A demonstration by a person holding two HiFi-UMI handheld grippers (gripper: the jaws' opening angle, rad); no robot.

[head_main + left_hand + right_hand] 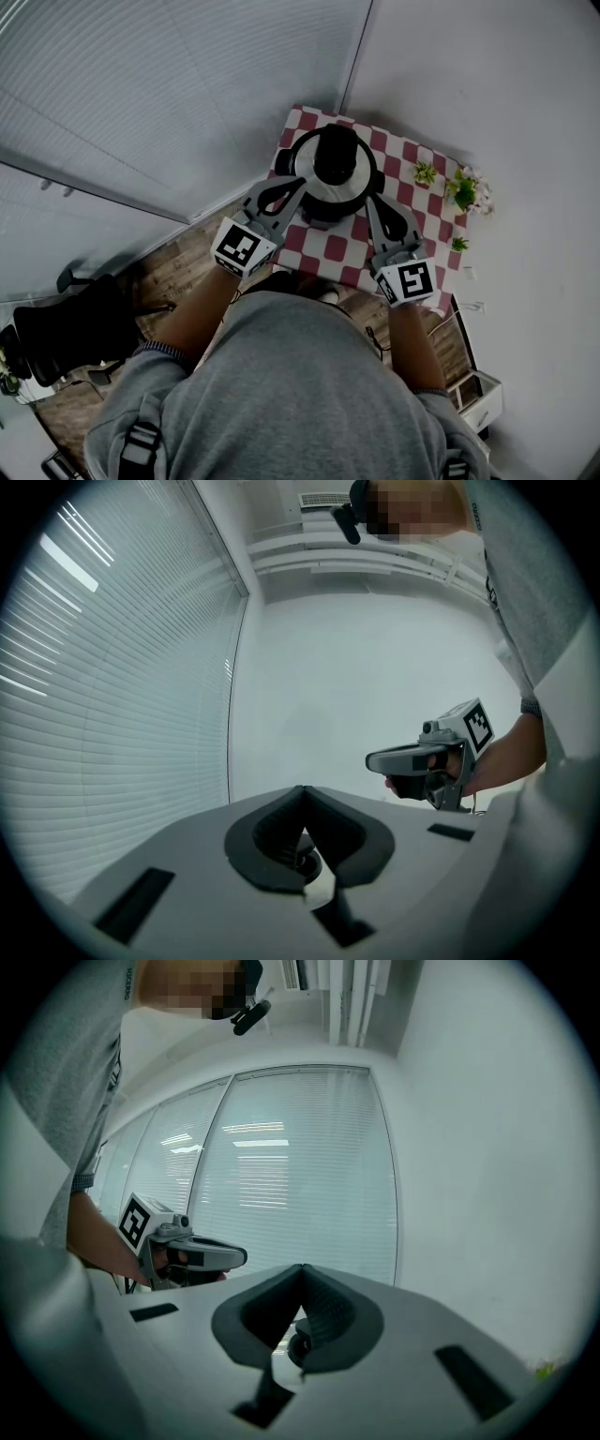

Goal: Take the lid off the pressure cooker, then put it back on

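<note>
Head view alone shows the pressure cooker point(314, 190) whole, lid point(336, 155) on.

The round pressure cooker point(330, 212) stands upright on the red-checked tablecloth point(417, 202), its black-knobbed lid point(335, 155) on top.

Pressure cooker point(330, 187) sits on the tabletop point(328, 251), toward its far left part, with the lid point(336, 155) on top. Plants point(461, 192) stand along the tabletop's right edge. Left claw point(300, 182) is just left of the cooker, right claw point(371, 200) just right. Blinds point(141, 94) are on the left.
</note>
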